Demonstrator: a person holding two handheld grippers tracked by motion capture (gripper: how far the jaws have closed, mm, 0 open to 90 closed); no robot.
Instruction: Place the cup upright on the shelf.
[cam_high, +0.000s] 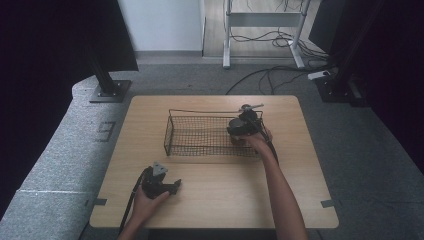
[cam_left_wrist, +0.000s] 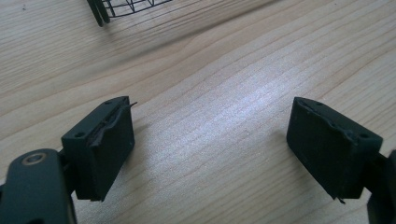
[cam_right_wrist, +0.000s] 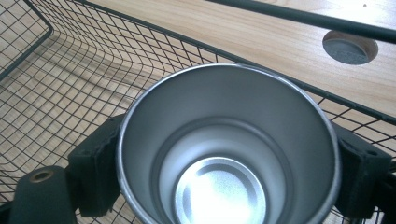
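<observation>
Steel cup (cam_right_wrist: 226, 154), open mouth facing my camera, sits pinched between the jaws of my right claw (cam_high: 243, 131), inside the wire basket (cam_high: 200, 134) at its right end. My left claw (cam_high: 167, 187) rests on the desk (cam_high: 220, 200) in front of the basket's left corner, well apart from it, jaws spread wide over bare wood with nothing between them.
</observation>
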